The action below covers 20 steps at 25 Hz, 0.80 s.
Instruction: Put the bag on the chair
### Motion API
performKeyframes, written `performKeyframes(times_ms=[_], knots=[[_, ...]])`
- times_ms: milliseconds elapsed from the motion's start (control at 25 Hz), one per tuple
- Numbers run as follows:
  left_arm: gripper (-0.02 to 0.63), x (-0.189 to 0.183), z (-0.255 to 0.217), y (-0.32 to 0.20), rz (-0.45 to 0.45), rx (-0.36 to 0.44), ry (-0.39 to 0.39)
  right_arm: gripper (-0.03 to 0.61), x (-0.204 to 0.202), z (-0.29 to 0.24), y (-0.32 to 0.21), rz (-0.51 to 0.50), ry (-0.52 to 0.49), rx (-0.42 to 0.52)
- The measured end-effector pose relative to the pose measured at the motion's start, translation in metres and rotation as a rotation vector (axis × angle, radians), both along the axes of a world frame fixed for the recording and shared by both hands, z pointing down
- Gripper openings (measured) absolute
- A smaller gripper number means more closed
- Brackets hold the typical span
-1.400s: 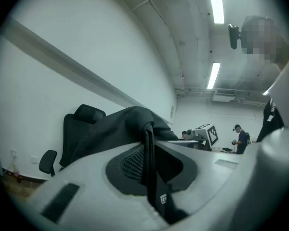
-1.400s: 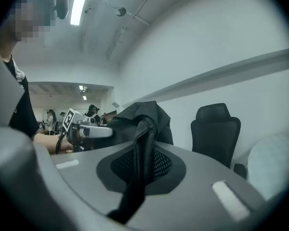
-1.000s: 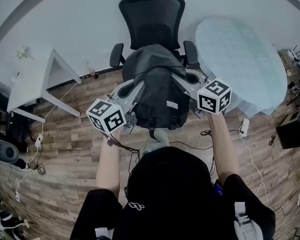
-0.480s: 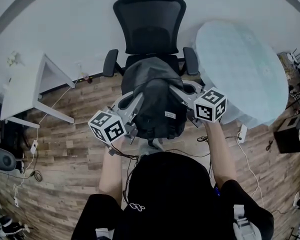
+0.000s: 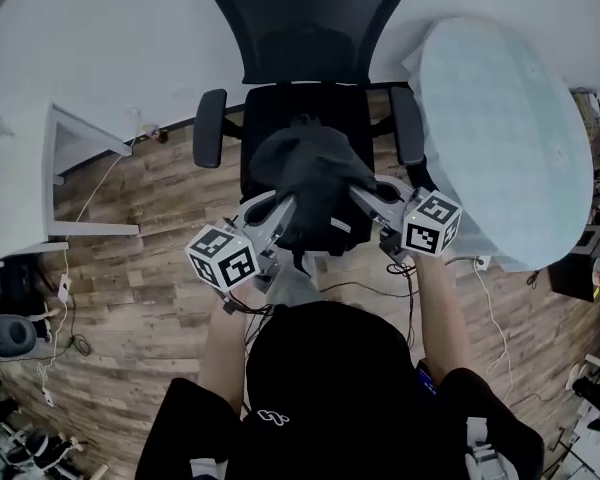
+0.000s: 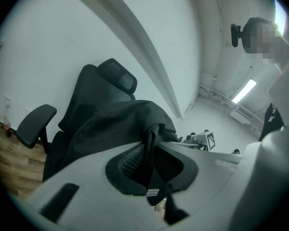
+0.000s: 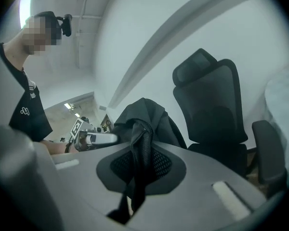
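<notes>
A dark grey backpack [image 5: 312,183] hangs between my two grippers, over the front edge of the black office chair's seat [image 5: 270,118]. My left gripper [image 5: 288,206] is shut on a strap [image 6: 149,153] at the bag's left side. On the bag's right side, my right gripper [image 5: 358,194] is shut on a padded strap [image 7: 140,153]. In both gripper views the strap runs down between the jaws, with the bag's body [image 6: 111,124] bulging beyond. The chair [image 7: 216,109] stands just behind the bag [image 7: 144,114], its backrest [image 5: 305,23] toward the wall.
A round pale table [image 5: 505,138] stands right of the chair, close to its right armrest [image 5: 405,123]. A white desk [image 5: 40,183] stands at the left. Cables and a power strip [image 5: 480,263] lie on the wooden floor [image 5: 150,268]. The white wall [image 5: 130,38] is behind the chair.
Both grippers have carried the bag forward toward the chair. The chair now fills more of the head view, and the bag reaches over the seat's front.
</notes>
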<state>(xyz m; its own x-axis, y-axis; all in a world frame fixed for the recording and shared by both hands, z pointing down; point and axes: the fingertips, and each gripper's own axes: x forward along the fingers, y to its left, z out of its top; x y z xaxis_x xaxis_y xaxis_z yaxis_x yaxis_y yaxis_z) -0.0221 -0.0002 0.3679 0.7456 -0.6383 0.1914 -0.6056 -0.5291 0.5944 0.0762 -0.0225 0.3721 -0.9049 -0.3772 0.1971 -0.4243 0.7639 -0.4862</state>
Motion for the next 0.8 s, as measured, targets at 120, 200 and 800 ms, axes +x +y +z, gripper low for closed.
performKeyframes(times_ms=[120,200,800], knots=[[0.032,-0.017,0.033,-0.037,0.017,-0.092,-0.015,0.023,-0.017,0.031,-0.036,0.014,0.037,-0.082],[0.034,-0.035,0.060,-0.064,0.028,-0.157,-0.022,0.024,-0.035,0.056,-0.063,0.018,0.061,-0.137],[0.034,-0.044,0.157,-0.160,0.075,-0.368,-0.019,0.026,-0.043,0.160,-0.154,0.201,0.138,-0.377]])
